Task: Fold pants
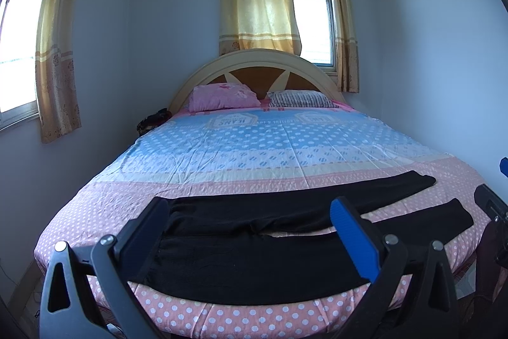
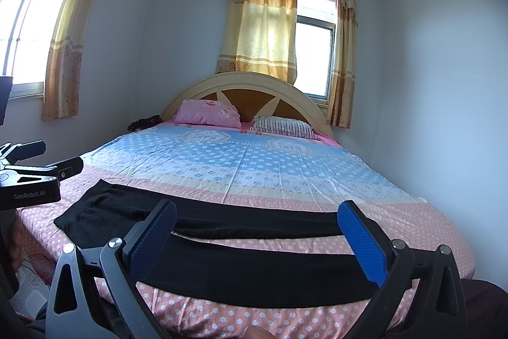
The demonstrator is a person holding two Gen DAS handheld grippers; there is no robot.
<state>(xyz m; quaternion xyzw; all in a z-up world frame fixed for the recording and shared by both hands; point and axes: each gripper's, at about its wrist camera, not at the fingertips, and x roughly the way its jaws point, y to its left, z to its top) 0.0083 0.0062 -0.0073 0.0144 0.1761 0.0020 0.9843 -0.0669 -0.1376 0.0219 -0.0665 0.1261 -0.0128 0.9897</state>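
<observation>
Left gripper [image 1: 250, 231]: jaws spread wide, nothing between them. It hangs above the foot of the bed over the waist end of the garment, not touching cloth. Its blue pad faces inward.

Right gripper [image 2: 257, 237]: jaws likewise wide apart and empty. It hovers above the leg portion, clear of the fabric. From this camera the left tool appears at the far left edge, level with the waist.

Black pants [image 1: 254, 256]: laid flat across the foot of the bed, lengthwise along the near edge. Waistband lies toward the left gripper; the two legs run out toward the right and diverge slightly, a strip of sheet showing between them. The near leg runs just beside the mattress edge.

Placement rationale (judgement): one tool stationed at each end suits lifting one leg and laying it over the other; the spread jaws suggest a pinch is being prepared, not made.

Task stage (judgement): no fold is evident; work appears to be at the start.

Bed sheet [image 1: 222, 316]: pink with white dots at the near end, blue dotted bands farther up; lightly creased.

Pillows: pink pillow [image 1: 222, 96] and striped pillow [image 1: 301, 99] rest against the headboard [image 1: 257, 61], well apart from the pants.

Background: yellow curtains [image 1: 257, 5] partly drawn over the window behind.
</observation>
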